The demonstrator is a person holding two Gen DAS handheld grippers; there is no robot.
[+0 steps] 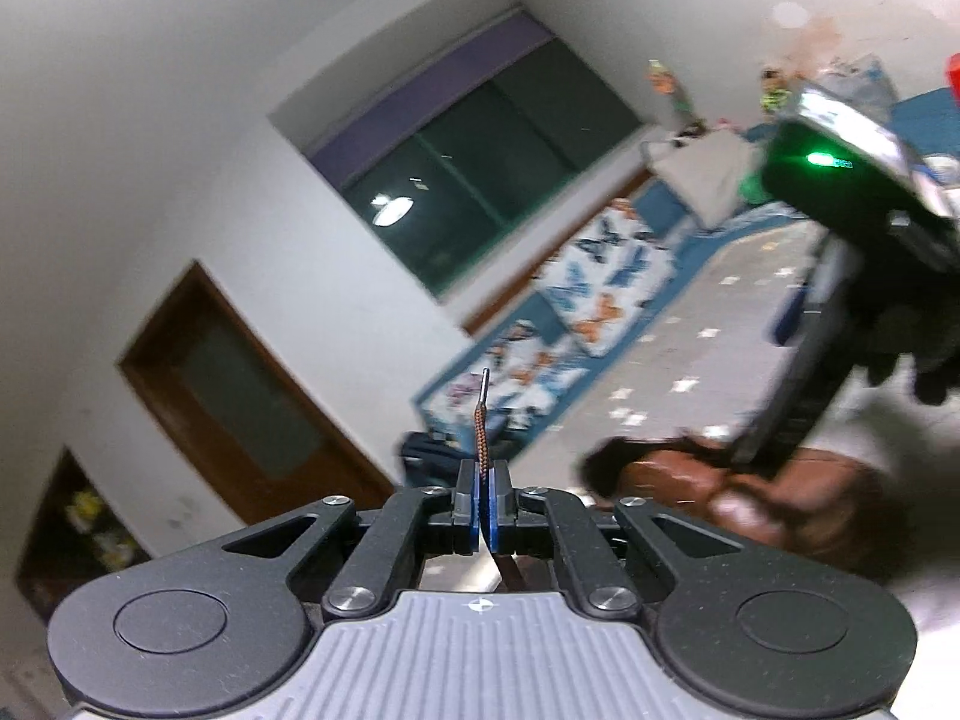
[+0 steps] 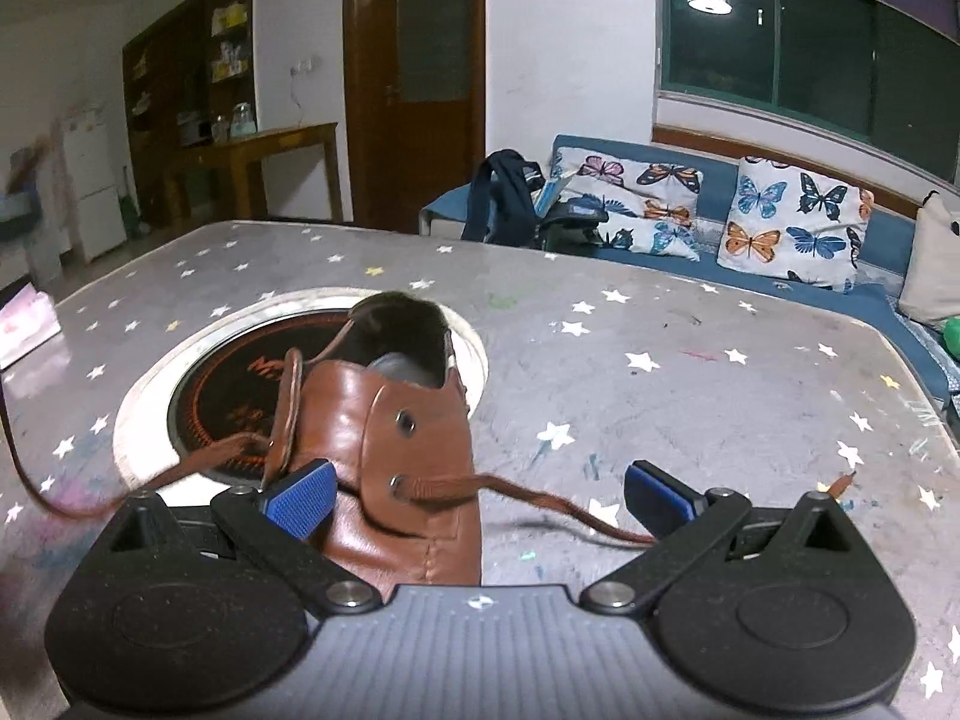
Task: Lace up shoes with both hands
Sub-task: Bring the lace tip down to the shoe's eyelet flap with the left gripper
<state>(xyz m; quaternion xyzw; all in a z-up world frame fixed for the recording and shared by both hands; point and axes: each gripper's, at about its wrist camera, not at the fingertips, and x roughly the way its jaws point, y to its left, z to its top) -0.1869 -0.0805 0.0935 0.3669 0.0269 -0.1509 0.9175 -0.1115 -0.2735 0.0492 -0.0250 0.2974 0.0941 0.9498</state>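
Grey table [image 2: 690, 396], star-speckled, its round inset hotplate [image 2: 240, 384] left of centre. Blue sofa [image 2: 798, 294] with butterfly cushions [image 2: 792, 222] along the far edge, under a dark window [image 2: 810, 54]; brown door [image 2: 420, 72] and shelving [image 2: 186, 84] on the white wall. Brown leather shoe [image 2: 396, 456] stands at the hotplate's right rim. Right gripper [image 2: 480, 495]: fingers wide, straddling the shoe, touching nothing. Left gripper [image 1: 483, 495]: fingers pinched together on the lace [image 1: 481, 438], tip upright.

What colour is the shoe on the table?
The shoe is shiny brown leather, with a matching brown lace. It shows best in the right wrist view.
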